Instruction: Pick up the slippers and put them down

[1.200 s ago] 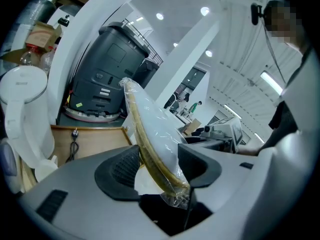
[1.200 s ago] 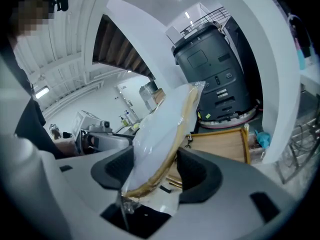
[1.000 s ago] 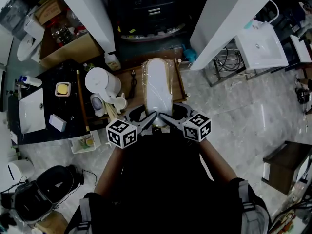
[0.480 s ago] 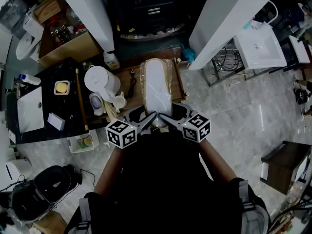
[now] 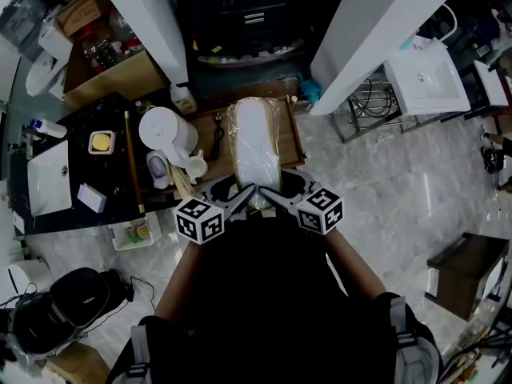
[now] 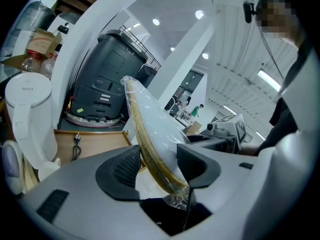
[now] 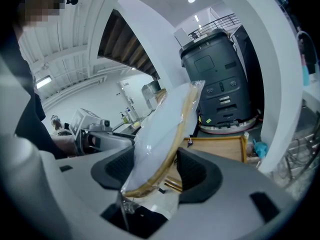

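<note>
Where the left gripper (image 6: 159,166) and the right gripper (image 7: 155,171) meet side by side, each has its jaws clamped on the near end of the slippers (image 5: 254,146) — a pale pair sealed in clear plastic, with a tan sole edge showing. From the jaws the pair tilts upward and away, its far end raised above the wooden tray (image 5: 210,130) just beyond. Left of the left gripper stands a white kettle (image 5: 166,134); farther ahead, past the tray, sits a dark grey machine (image 6: 107,79).
</note>
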The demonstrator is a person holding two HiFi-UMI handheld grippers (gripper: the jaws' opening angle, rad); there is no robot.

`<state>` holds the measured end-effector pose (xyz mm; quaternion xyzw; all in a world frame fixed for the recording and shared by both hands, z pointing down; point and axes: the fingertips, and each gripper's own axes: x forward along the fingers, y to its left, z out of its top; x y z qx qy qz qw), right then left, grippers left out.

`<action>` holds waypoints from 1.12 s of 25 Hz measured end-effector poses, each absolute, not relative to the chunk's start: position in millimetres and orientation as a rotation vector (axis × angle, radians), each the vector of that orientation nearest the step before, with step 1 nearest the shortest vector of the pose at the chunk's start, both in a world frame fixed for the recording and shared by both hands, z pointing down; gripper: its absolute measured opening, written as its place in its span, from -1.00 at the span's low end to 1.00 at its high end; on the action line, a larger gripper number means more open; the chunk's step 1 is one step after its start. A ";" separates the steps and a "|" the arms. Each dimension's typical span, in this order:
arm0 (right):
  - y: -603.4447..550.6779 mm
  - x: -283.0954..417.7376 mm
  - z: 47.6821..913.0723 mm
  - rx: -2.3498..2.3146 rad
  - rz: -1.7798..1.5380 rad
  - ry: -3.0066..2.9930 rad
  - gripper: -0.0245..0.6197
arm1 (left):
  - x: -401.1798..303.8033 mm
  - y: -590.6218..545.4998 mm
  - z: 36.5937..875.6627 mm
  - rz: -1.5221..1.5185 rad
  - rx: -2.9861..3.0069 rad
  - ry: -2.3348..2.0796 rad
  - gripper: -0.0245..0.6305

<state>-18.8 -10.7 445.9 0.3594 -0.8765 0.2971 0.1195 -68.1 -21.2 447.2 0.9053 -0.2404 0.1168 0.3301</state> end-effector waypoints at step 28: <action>-12.0 -25.7 467.1 1.011 0.903 -2.519 -0.08 | -75.4 -21.1 469.2 0.342 2.315 -0.635 -0.21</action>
